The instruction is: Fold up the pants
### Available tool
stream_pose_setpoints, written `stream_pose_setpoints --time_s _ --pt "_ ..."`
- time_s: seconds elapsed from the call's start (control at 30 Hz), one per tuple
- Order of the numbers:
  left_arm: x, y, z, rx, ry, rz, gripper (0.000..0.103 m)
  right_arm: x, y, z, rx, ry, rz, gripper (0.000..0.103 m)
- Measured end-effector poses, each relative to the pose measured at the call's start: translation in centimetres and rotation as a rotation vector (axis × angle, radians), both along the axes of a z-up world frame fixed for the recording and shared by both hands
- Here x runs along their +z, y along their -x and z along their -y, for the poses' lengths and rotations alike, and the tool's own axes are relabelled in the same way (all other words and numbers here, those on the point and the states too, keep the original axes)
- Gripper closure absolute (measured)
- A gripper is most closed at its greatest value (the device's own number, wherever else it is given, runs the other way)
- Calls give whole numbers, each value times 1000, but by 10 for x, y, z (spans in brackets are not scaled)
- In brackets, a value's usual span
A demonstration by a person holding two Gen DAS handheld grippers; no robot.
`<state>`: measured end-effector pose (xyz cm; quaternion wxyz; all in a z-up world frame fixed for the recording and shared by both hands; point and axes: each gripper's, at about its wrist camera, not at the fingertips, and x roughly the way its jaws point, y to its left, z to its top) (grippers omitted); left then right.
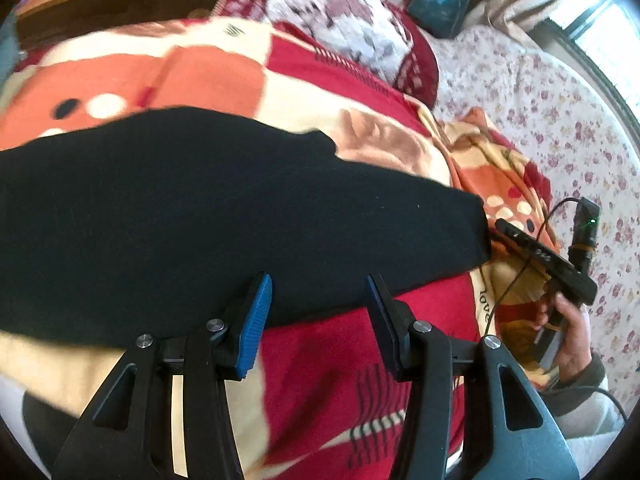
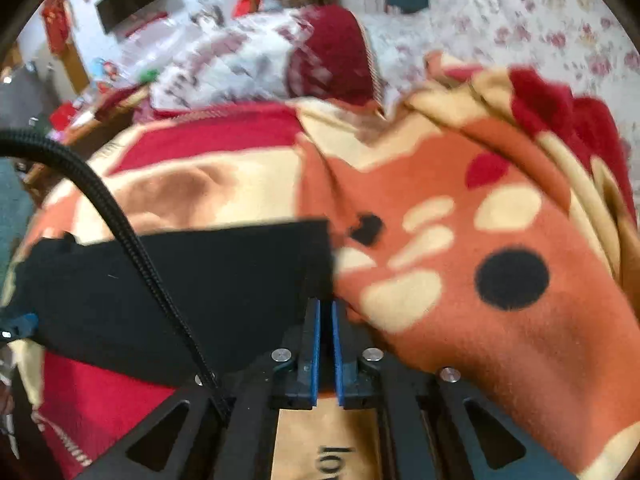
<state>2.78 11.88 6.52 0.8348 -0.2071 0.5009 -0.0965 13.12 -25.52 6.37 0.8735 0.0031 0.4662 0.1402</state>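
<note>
Black pants (image 1: 200, 208) lie flat across a red, orange and cream blanket (image 1: 340, 360). My left gripper (image 1: 317, 280) stands open over the pants' near edge, its blue pads (image 1: 256, 320) wide apart and pressing on nothing. In the right wrist view my right gripper (image 2: 325, 304) is shut on the right-hand end of the pants (image 2: 224, 288), where the black cloth runs in between the pads. From the left wrist view the right gripper (image 1: 498, 226) shows at that same end of the pants, held by a person's hand (image 1: 568, 332).
A white and maroon pillow (image 1: 340, 20) lies behind the blanket. A floral sheet (image 1: 560, 120) covers the bed to the right, with a teal bag (image 1: 440, 4) at the back. A black braided cable (image 2: 132, 248) crosses above the pants. A wooden frame (image 1: 120, 4) runs along the far left.
</note>
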Motion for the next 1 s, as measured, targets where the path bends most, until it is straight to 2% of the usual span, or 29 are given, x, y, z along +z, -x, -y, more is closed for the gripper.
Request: stream_pose_setpoints --time_s 0.07,0.13,0.17,0.23,0.3,0.43,0.53,0.67,1.0 --pt "10 20 -22 60 4 24 55 13 9 -18 61 -49 35 83" --pt "14 36 -46 126 8 28 55 23 17 -46 165 -132 47 54" --pt "17 47 -63 178 12 29 55 26 21 -63 225 -184 46 53" --pt "20 64 -90 263 20 34 54 28 26 -101 348 -257 30 53" --pt "22 77 -111 327 26 44 49 28 30 -145 469 -285 15 53" --pt "13 94 -144 456 49 34 46 27 38 -231 673 -246 38 53" --pt "0 96 -156 498 71 15 46 25 40 -288 796 -222 42 53" --pt "-11 92 -167 547 106 12 46 22 38 -351 898 -217 27 53" --pt "-20 87 -183 627 141 6 46 6 24 -450 1032 -149 -27 53"
